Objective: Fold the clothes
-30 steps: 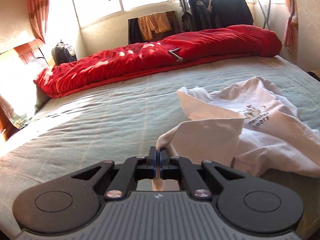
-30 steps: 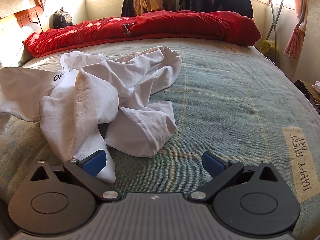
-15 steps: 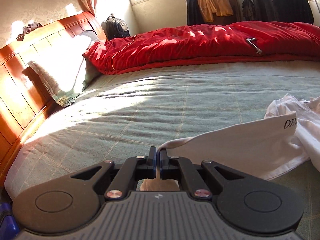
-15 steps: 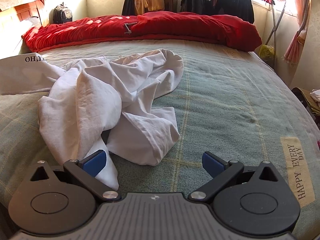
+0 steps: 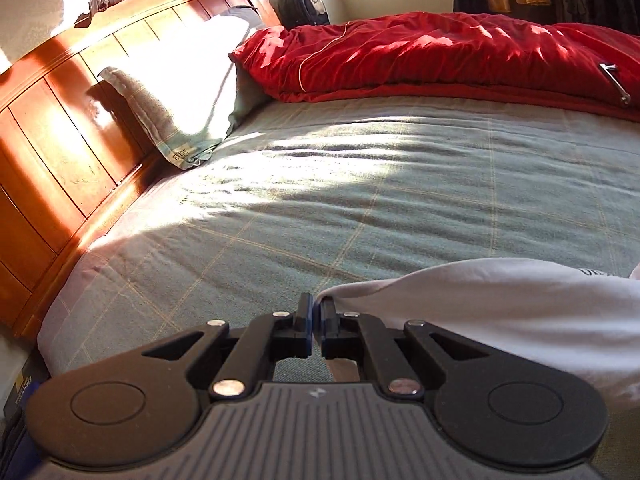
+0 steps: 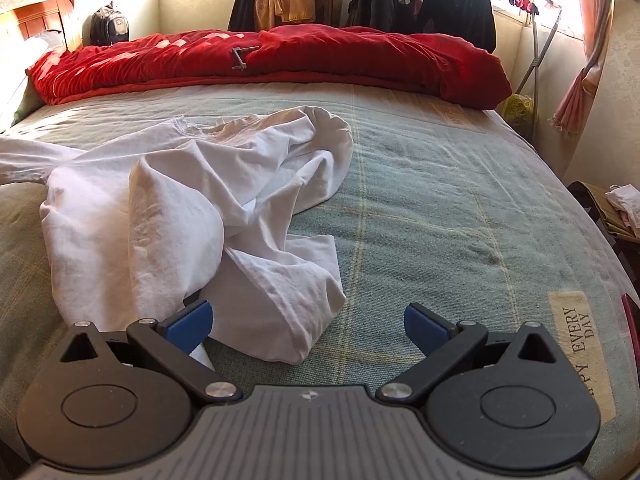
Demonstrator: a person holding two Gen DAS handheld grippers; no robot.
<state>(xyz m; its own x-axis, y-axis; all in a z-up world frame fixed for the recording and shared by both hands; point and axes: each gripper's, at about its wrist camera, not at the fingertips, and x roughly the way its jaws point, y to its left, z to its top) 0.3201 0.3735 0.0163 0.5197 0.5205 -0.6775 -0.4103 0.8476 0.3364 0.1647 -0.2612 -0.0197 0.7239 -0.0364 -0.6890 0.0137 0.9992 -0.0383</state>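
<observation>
White shirt (image 6: pixel 192 200): crumpled on green bedspread (image 6: pixel 460 216), one edge drawn out toward the wooden headboard (image 5: pixel 60 128). Left gripper (image 5: pixel 316 316): pads pressed together, pinching that edge. Right gripper (image 6: pixel 308 320): jaws spread wide, empty, at the shirt's near fold. Red quilt (image 6: pixel 280 60): along far side.

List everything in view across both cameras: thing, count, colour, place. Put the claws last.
T-shirt: one, white, crumpled on the bed.
Bedsheet: one, grey-green check, covering the bed.
Quilt: one, red, rolled along the far side of the bed.
Metal tool: one, silver, on the quilt.
Pillow: one, pale, against the headboard.
Headboard: one, reddish wood, left end of the bed.
Backpack: one, dark, far left corner.
Clothes rack: one, metal, holding dark garments by the window.
Curtain: one in full view, orange-pink, right window.
Left claw: shut on the T-shirt's edge.
Right claw: open, at the T-shirt's near edge.
</observation>
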